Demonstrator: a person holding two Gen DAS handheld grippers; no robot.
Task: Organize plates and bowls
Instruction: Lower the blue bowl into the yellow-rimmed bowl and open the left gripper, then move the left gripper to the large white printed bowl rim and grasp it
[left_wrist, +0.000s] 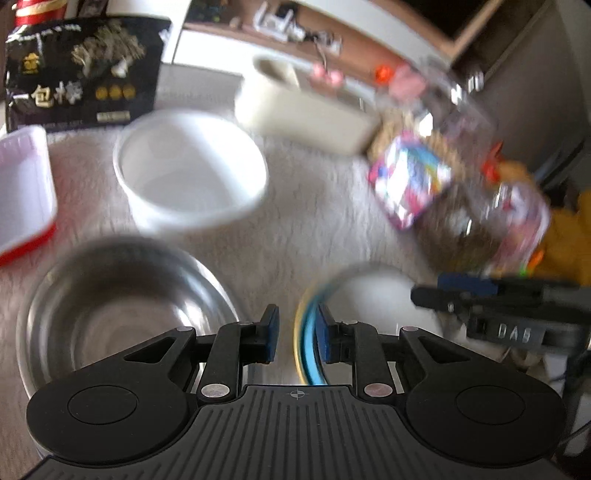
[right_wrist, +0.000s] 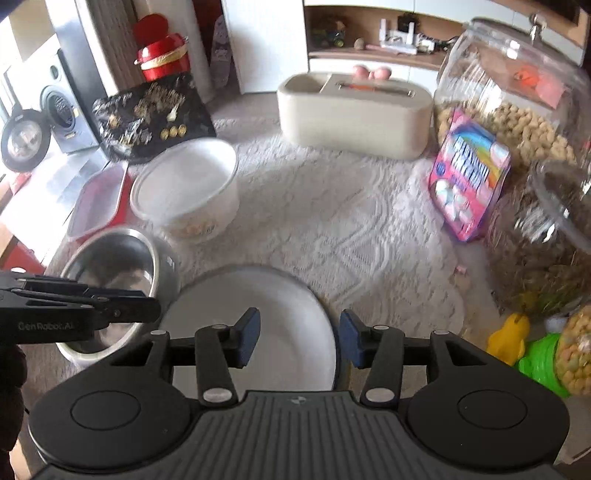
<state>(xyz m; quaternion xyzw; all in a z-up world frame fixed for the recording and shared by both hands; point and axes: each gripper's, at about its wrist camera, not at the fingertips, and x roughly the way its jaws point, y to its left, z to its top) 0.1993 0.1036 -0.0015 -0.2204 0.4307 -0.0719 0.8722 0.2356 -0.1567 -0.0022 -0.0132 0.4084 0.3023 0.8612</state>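
Plates and bowls sit spread over the cloth-covered bench (right_wrist: 332, 229), and we judge the sorting as not far along. Going left to right in the right wrist view, we see a red-rimmed tray (right_wrist: 98, 201) at the edge, a white plastic bowl (right_wrist: 184, 184) beside it, a steel bowl (right_wrist: 118, 280) nearer us, and a white plate (right_wrist: 255, 328) just right of that. Nothing is stacked or nested as far as we can see, so each piece is left to be gathered.

Our left hand-held gripper (left_wrist: 295, 334) has its pads a little apart, with the plate's coloured rim (left_wrist: 306, 332) standing between them; blur keeps us from telling whether the pads press on it. Our right hand-held gripper (right_wrist: 297, 341) hangs over the plate with its jaws apart and nothing clamped.

Further right stand a pink packet (right_wrist: 469, 177) and glass jars (right_wrist: 517, 103), which seem no part of the job.
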